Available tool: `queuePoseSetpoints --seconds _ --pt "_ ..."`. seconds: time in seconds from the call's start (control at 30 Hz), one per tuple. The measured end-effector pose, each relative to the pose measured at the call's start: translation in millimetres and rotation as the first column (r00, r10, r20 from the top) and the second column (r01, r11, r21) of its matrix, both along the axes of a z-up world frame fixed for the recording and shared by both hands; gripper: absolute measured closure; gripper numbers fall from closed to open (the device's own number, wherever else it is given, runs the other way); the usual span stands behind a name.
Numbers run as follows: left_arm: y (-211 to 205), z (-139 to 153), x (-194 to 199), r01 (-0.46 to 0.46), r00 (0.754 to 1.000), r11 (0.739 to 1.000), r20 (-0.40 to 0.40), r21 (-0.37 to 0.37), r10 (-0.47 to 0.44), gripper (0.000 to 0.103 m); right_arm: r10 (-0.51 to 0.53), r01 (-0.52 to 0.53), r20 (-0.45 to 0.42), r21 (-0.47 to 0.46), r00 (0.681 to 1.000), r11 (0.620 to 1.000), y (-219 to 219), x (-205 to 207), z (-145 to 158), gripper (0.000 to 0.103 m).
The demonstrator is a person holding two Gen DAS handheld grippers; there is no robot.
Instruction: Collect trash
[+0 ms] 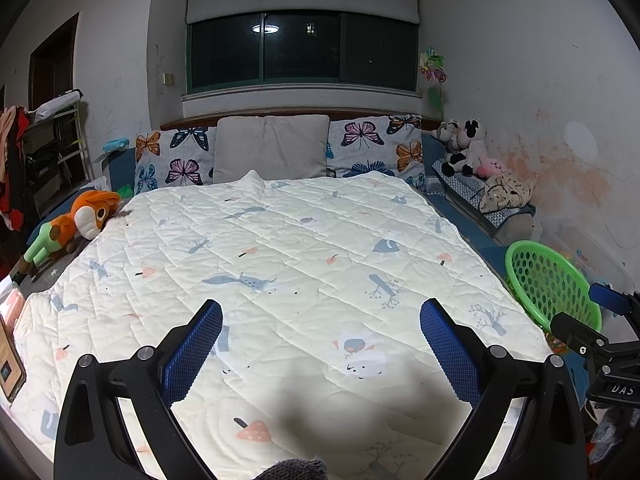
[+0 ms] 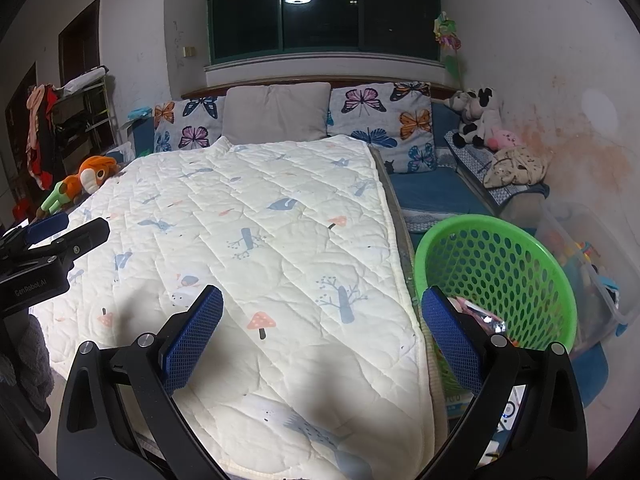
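Observation:
My left gripper [image 1: 320,344] is open and empty, held above the cream quilt [image 1: 280,264] near the foot of the bed. My right gripper [image 2: 322,332] is open and empty, over the quilt's right edge [image 2: 280,240]. A green perforated basket [image 2: 500,264] stands at the bed's right side, just right of my right gripper; some crumpled shiny wrappers [image 2: 480,314] lie inside it. The basket also shows in the left wrist view [image 1: 548,284], beside the right gripper's body [image 1: 592,336]. The left gripper's body shows in the right wrist view [image 2: 52,252].
Butterfly pillows [image 1: 176,156] and a grey pillow [image 1: 272,148] line the headboard. An orange plush toy [image 1: 76,220] lies at the bed's left edge. Plush toys [image 2: 480,120] sit on a bench at right. A clear plastic bin [image 2: 588,256] stands behind the basket.

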State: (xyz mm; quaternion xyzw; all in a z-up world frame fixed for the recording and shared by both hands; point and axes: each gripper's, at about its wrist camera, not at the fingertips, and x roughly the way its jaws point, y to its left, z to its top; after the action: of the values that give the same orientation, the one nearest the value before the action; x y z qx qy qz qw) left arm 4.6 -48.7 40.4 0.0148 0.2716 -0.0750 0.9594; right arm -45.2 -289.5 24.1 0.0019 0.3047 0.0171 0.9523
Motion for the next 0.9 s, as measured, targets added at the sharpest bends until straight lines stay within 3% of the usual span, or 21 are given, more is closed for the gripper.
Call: queuePoseSetpoints --seconds 0.9 --pt "0.5 -0.1 -1.3 -0.004 1.0 1.0 0.004 -0.002 0.004 0.007 0.007 -0.007 -0.003 0.006 1.0 1.0 3.8 1.6 -0.2 0.004"
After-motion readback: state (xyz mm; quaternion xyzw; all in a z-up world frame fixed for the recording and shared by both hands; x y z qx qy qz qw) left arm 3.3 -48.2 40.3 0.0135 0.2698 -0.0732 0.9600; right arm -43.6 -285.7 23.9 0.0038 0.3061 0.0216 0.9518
